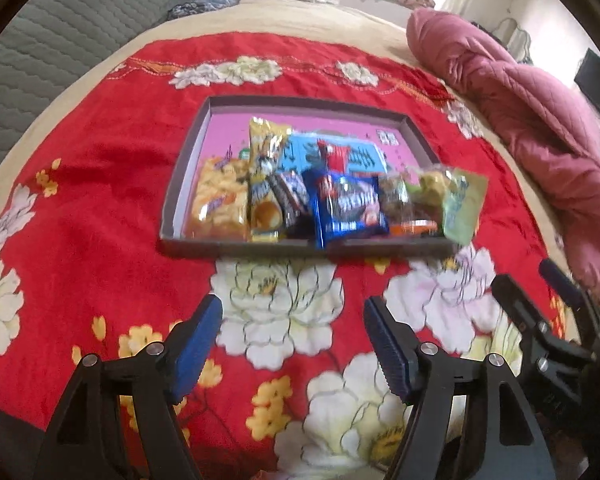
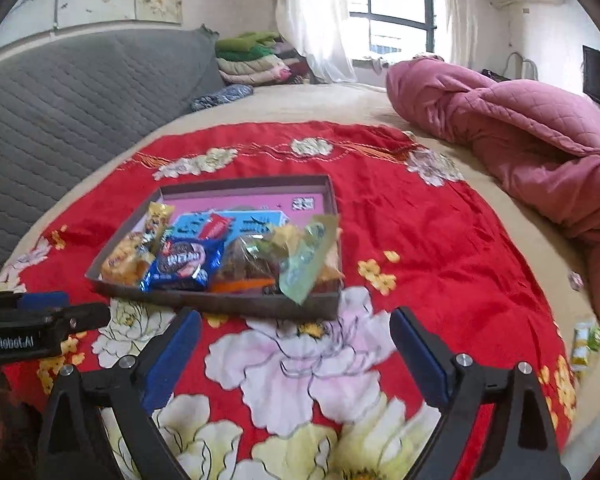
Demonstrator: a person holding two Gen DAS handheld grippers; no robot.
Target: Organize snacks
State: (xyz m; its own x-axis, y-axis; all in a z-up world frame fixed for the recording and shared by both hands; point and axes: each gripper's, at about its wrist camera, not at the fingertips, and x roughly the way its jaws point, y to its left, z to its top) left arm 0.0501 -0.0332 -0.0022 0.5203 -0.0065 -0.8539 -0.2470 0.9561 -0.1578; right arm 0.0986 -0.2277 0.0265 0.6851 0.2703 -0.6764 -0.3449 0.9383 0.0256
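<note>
A shallow brown tray (image 1: 204, 128) with a pink floor sits on a red flowered cloth (image 1: 100, 208). It holds several snack packets: a yellow chip bag (image 1: 220, 200), a blue cookie packet (image 1: 348, 204), a pale green packet (image 1: 462, 204) leaning over the right rim. In the right wrist view the tray (image 2: 236, 304) lies ahead to the left, with the blue cookie packet (image 2: 186, 262) and green packet (image 2: 308, 264). My left gripper (image 1: 294, 322) is open and empty, short of the tray. My right gripper (image 2: 296, 332) is open and empty, just before the tray's near rim.
A pink quilt (image 2: 520, 136) is heaped at the right on the beige bed. A grey padded headboard (image 2: 80, 88) runs along the left. A small green-and-white packet (image 2: 584, 344) lies off the cloth at the right edge. Folded blankets (image 2: 252, 60) are stacked at the back.
</note>
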